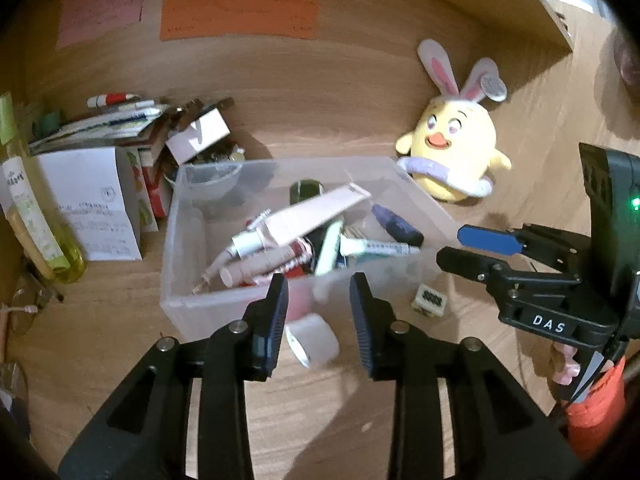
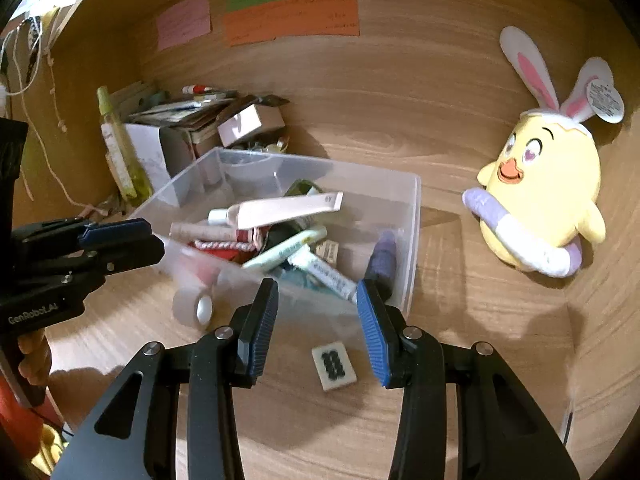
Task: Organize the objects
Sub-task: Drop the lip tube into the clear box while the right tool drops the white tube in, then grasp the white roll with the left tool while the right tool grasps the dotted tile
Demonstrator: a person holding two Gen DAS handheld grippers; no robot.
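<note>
A clear plastic bin on the wooden surface holds several tubes, pens and small items. In front of it lies a roll of clear tape, low between the fingers of my left gripper. Those jaws stand open and the pads touch nothing. A white mahjong tile lies flat on the wood by the bin's near right corner. My right gripper hovers over it, open and holding nothing.
A yellow chick plush with rabbit ears leans on the right. Left of the bin are stacked books and boxes and a yellow-green bottle. Coloured paper notes hang on the back wall.
</note>
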